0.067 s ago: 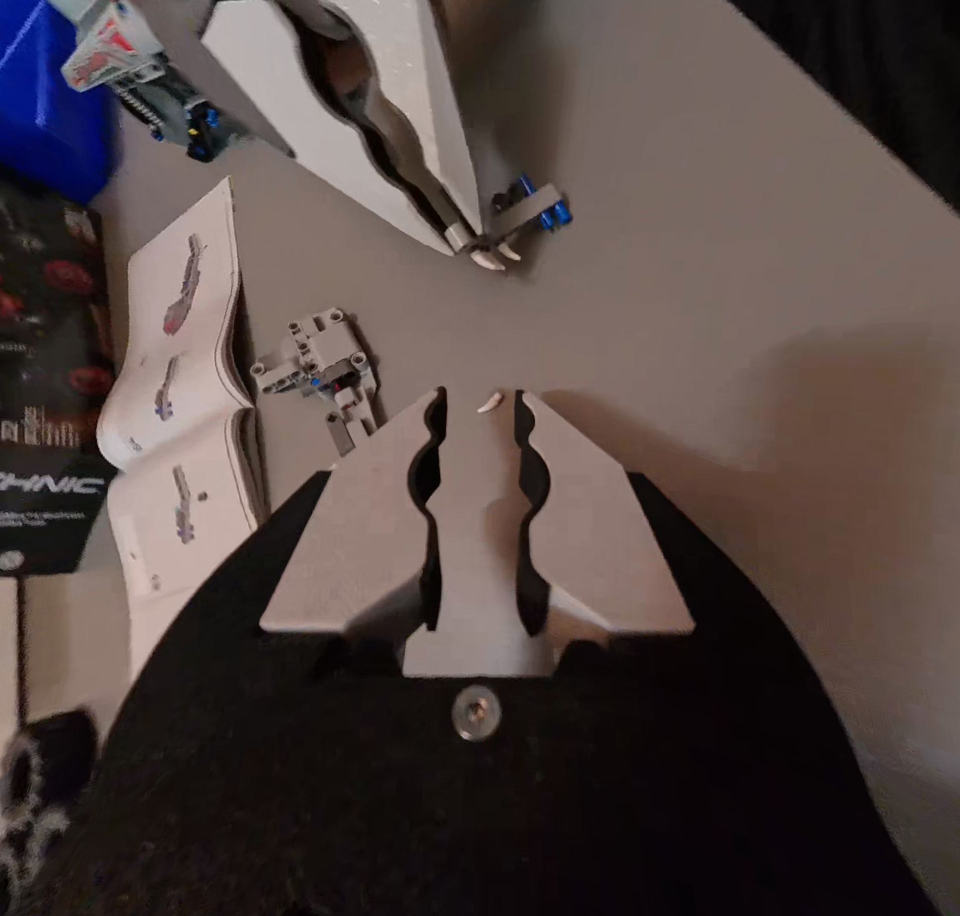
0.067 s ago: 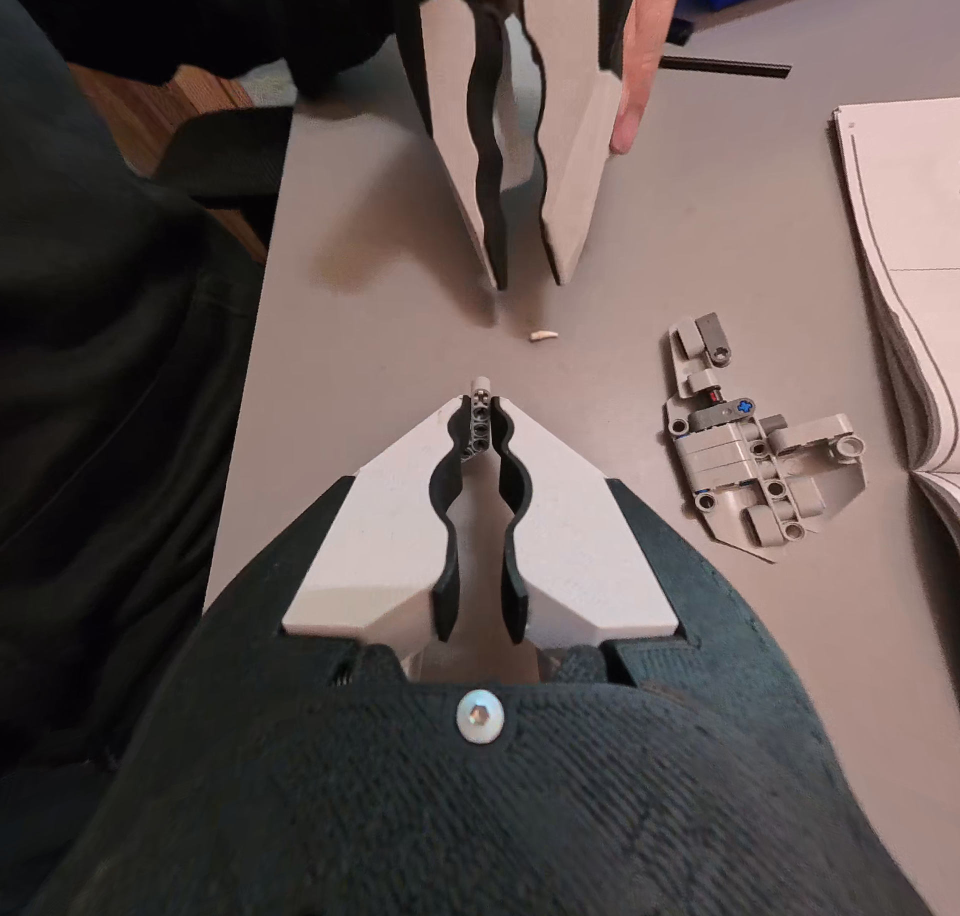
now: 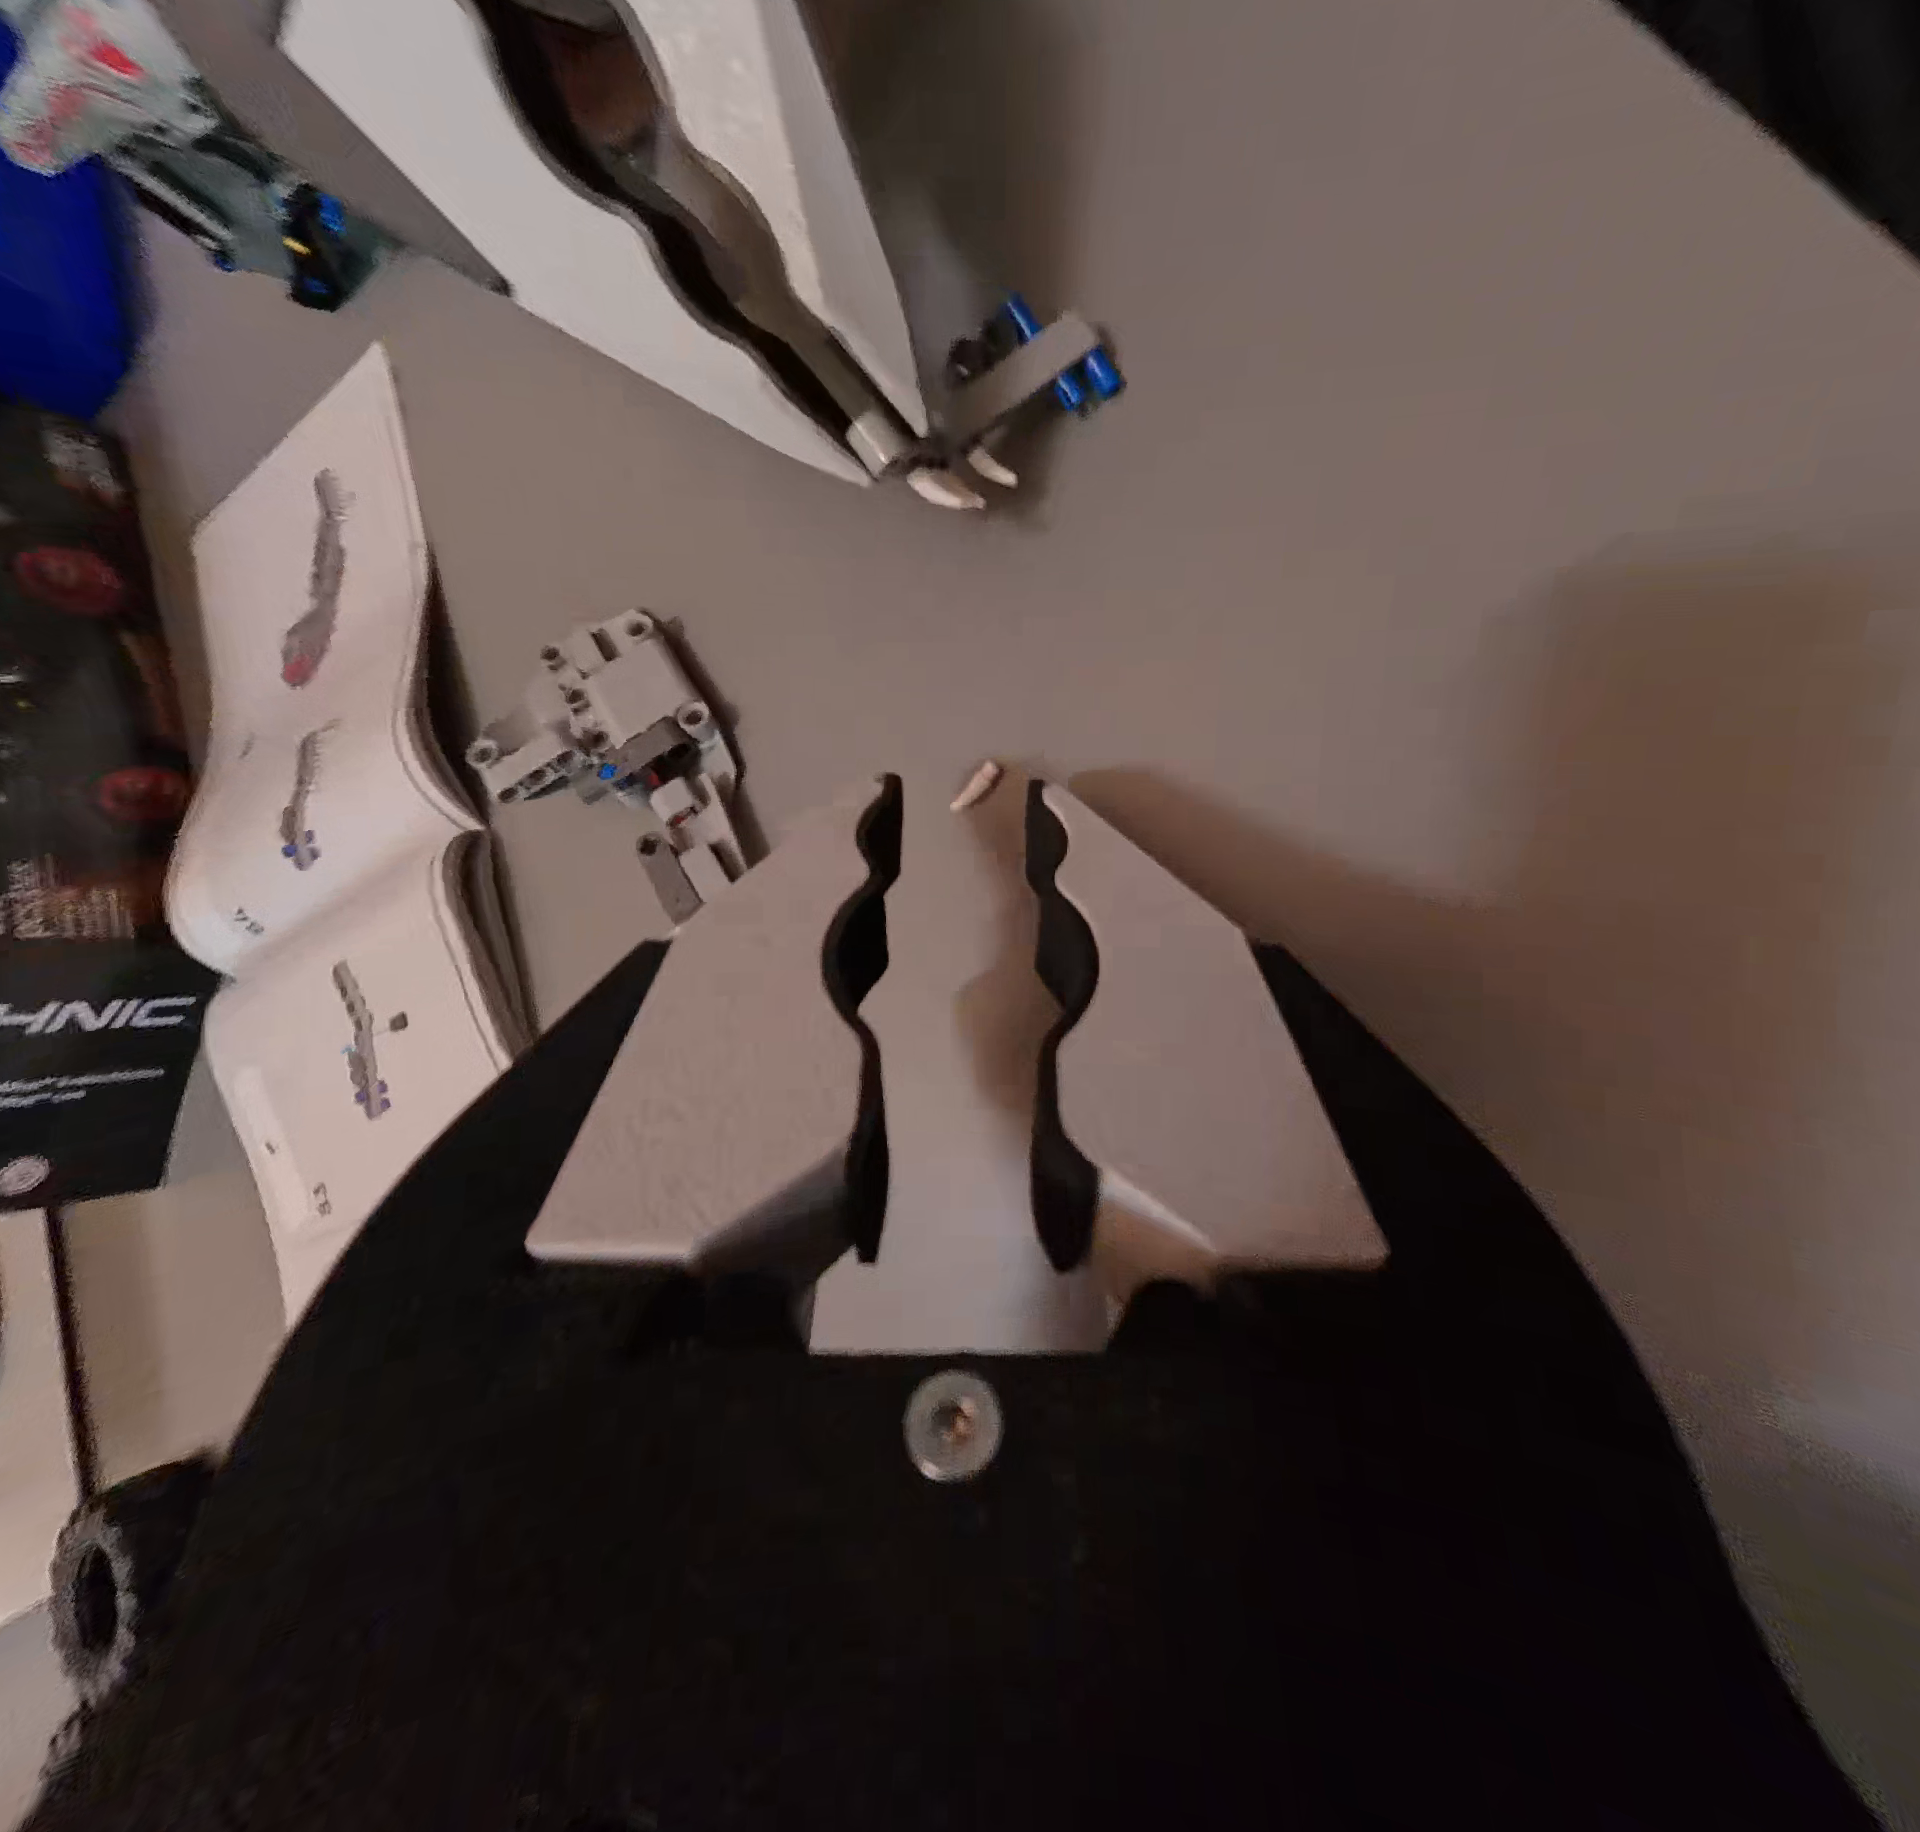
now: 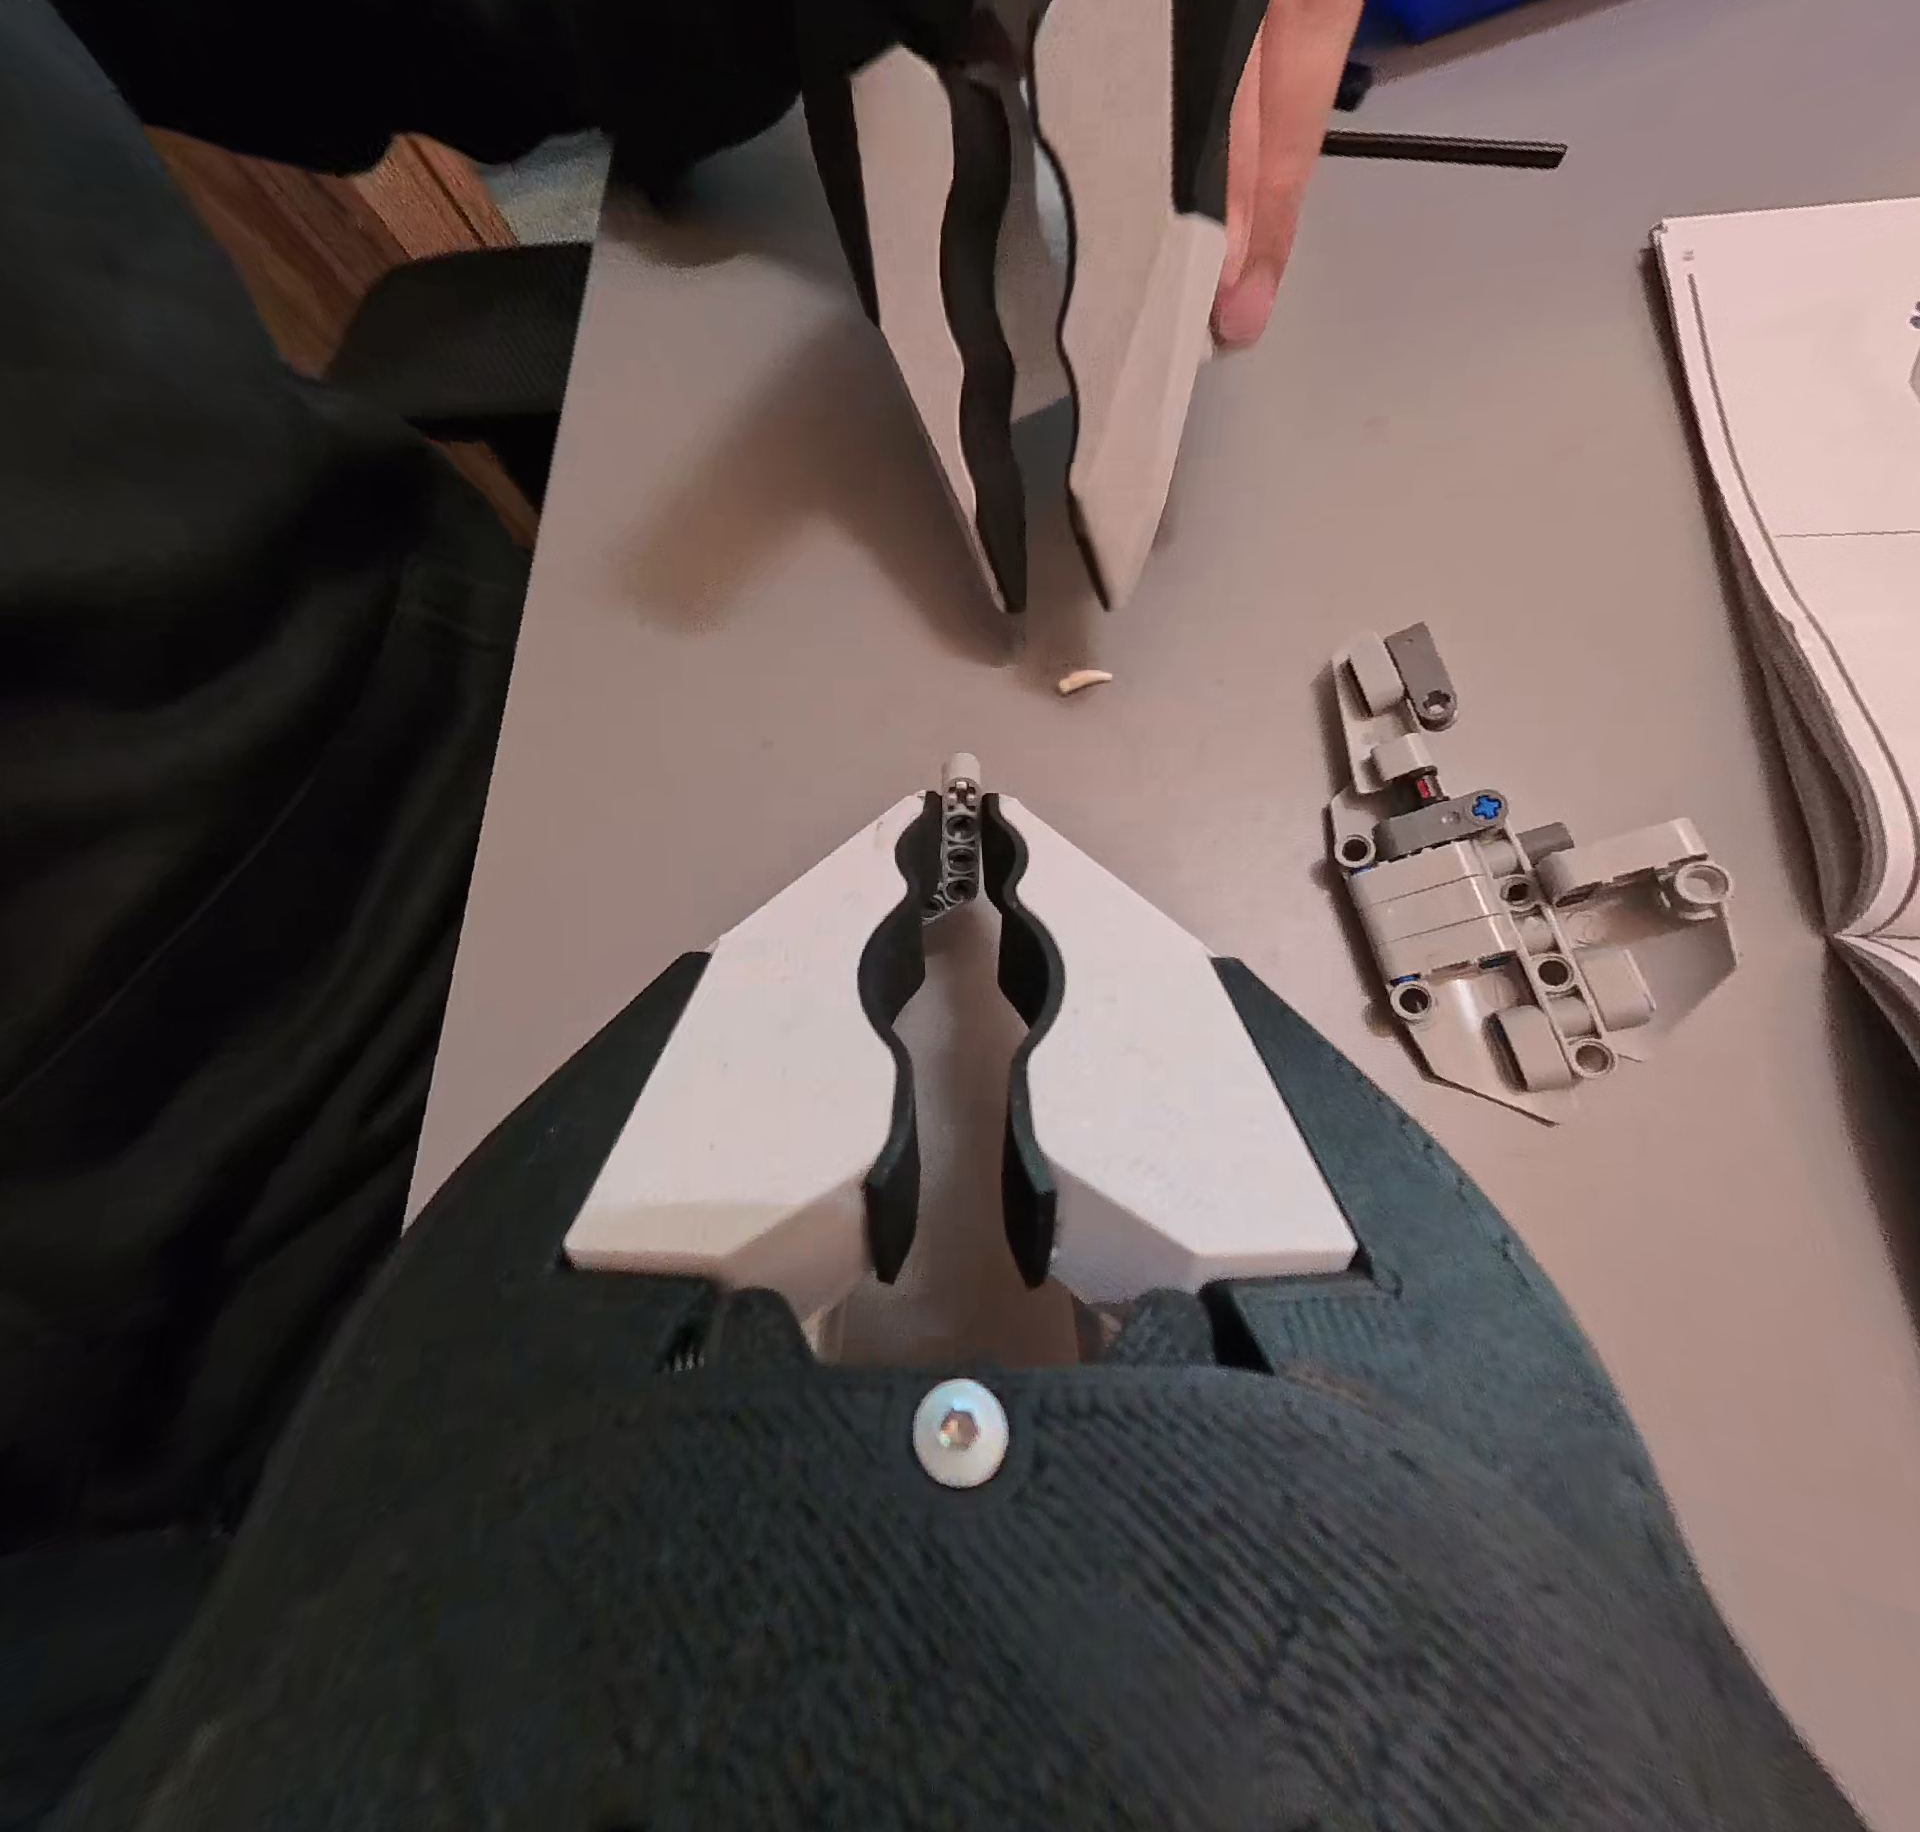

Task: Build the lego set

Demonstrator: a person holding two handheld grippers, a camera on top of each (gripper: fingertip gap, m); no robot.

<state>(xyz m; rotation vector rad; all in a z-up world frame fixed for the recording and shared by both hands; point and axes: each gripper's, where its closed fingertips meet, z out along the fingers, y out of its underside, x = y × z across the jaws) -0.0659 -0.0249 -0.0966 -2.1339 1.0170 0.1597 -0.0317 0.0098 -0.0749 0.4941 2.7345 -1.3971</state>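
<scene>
Two grippers face each other over the grey tabletop (image 3: 1351, 432). Farthest left in the left wrist view lies the open instruction booklet (image 3: 312, 743), then a pale grey sub-assembly (image 3: 613, 743) flat beside it. Next comes the left gripper (image 3: 961, 795), its fingers parted with nothing between them; a tiny white tooth piece (image 3: 975, 785) lies on the tabletop just ahead of the gap, its long axis running slantwise across the fingers' line, pointed end toward the upper right. Beyond it, the right gripper (image 3: 899, 442) is pinched tight on a grey beam (image 3: 1023, 374) carrying blue pins, with two more white teeth already sticking out at its near end.

Seen from the right wrist view, the beam (image 4: 961, 847) sits end-on between the closed fingers, and the loose tooth (image 4: 1083, 681) rests between the two grippers, nearer the left one. That makes the left gripper the likely one to collect it, probably after turning to meet its narrow width.
</scene>
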